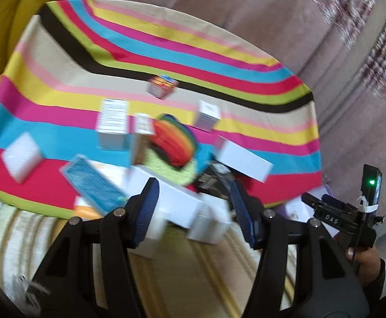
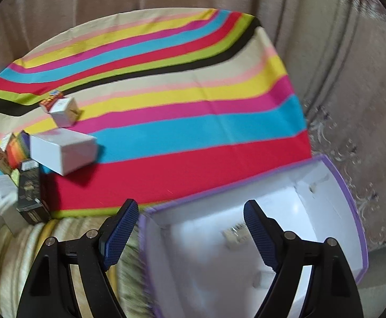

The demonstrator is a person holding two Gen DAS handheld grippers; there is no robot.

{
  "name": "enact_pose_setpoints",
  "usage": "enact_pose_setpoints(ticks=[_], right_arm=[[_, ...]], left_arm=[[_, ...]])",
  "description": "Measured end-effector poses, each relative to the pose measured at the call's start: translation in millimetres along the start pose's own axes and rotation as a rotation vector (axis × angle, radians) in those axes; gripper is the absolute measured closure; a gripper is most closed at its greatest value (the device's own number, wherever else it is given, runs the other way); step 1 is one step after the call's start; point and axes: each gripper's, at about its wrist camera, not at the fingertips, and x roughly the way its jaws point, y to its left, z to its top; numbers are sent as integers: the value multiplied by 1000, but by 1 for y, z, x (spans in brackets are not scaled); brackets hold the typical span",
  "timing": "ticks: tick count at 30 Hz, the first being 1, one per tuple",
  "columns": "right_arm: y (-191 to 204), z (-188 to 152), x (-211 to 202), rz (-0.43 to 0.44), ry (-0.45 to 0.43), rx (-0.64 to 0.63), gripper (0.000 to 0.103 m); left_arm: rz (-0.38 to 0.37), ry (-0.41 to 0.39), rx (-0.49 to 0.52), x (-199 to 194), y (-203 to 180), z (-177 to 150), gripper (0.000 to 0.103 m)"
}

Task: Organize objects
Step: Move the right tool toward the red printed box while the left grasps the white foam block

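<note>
A striped cloth in bright bands covers the floor. On it lie scattered small boxes: a white box beside a dark box, a rainbow-coloured item, a blue box tilted near the cloth's edge, and a colourful little box farther off. A purple-edged open box overlaps the cloth's near edge.

Motion blur is smearing the white boxes between the left tool fingers; their edges and print are not resolving. The lower picture edge is cutting off the purple-rimmed box ahead of the right tool. Small items inside it are remaining unidentifiable.
</note>
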Motion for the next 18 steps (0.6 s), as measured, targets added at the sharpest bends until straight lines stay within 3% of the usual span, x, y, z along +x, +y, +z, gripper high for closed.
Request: enact_pose_setpoints(ticks=[12,18], right_arm=[[65,57,9,70,-49,-126,19],[91,75,16,95,-54,-178,19]], left_arm=[[189,-71,-159,-29,102,18,37],[339,-42,-180,-28,137,21,28]])
